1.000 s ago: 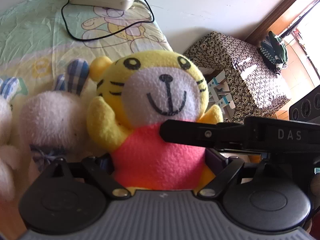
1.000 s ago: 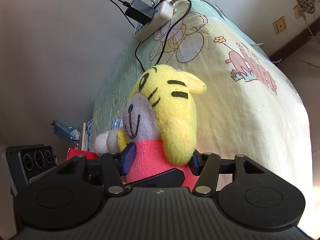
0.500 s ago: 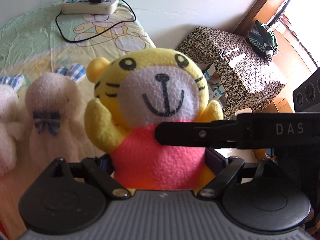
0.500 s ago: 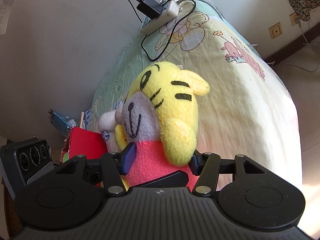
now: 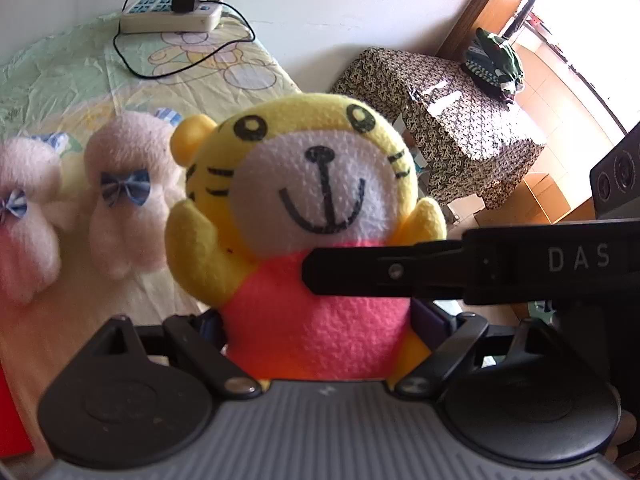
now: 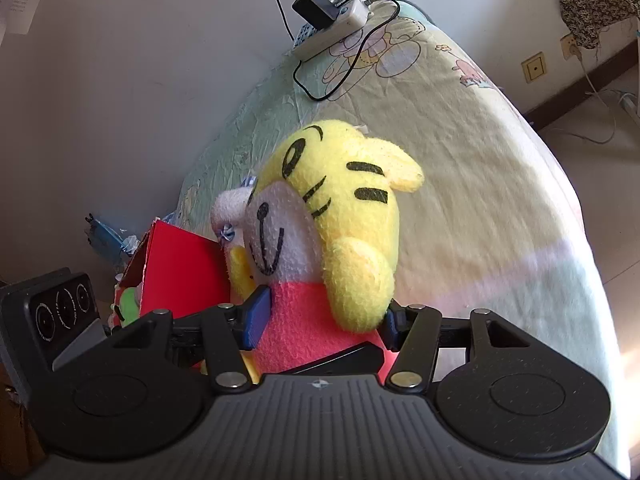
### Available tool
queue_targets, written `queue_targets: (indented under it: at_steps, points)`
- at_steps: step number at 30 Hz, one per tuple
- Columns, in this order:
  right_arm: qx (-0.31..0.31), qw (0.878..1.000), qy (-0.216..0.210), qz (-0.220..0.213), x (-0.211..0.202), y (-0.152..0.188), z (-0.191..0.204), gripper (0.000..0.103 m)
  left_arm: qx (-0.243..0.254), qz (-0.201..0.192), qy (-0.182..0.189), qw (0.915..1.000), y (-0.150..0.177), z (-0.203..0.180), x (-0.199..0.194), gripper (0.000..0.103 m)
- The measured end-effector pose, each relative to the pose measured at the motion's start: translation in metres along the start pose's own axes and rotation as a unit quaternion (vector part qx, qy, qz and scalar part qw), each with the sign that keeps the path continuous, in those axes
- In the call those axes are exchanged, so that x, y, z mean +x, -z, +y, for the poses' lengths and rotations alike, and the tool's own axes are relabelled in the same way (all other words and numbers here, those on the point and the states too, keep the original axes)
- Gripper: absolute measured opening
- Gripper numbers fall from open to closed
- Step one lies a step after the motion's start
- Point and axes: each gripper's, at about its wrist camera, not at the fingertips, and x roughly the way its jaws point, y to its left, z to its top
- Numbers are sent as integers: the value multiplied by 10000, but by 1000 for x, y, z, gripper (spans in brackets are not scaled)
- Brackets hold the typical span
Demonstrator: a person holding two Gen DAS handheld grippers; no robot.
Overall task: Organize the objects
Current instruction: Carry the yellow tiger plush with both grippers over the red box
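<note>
A yellow tiger plush (image 5: 312, 208) with a white face and pink body is held up above the bed. My left gripper (image 5: 320, 328) is shut on its pink body from both sides. My right gripper (image 6: 320, 320) is also shut on the pink body (image 6: 304, 320); one of its fingers (image 5: 400, 270) crosses the plush's chest in the left wrist view. Two white plush rabbits with blue bows (image 5: 124, 196) lie on the bed to the left of the tiger.
A power strip (image 5: 168, 20) with a black charger and cable lies at the bed's far end. A patterned covered box (image 5: 440, 120) stands beside the bed on the right. A red box (image 6: 180, 272) sits at the bed's left side by the wall.
Both grippers have drawn back and up from the bed with the tiger plush in them. The rabbits and the red box have come more fully into view.
</note>
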Motion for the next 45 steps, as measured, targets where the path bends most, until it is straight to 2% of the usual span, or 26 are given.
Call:
queue_targets:
  at_steps: [10, 20, 27, 31, 34, 39, 45]
  points:
    - [-33, 9992, 235, -319, 10, 55, 48, 59, 206, -39, 105, 9997, 39, 27, -43, 89]
    - [-322, 9989, 285, -203, 19, 85, 79, 59, 292, -100, 83, 9995, 75, 44, -78, 89]
    - [-699, 9975, 9, 134, 22, 89, 90, 59, 184, -208, -268, 9993, 90, 41, -93, 89]
    - [-999, 9942, -192, 340, 20, 86, 99, 58, -62, -298, -551, 9980, 94, 37, -102, 89]
    - [-1298, 9901, -378, 380, 14, 84, 105, 58, -149, -500, -755, 9958, 97, 29, -112, 89]
    - [-1634, 9833, -706, 374, 5, 79, 120, 57, -333, -901, -1073, 9896, 99, 20, -131, 90]
    - [-2111, 9726, -969, 47, -2, 74, 154, 56, -402, -1370, -1267, 9816, 94, 24, -165, 91]
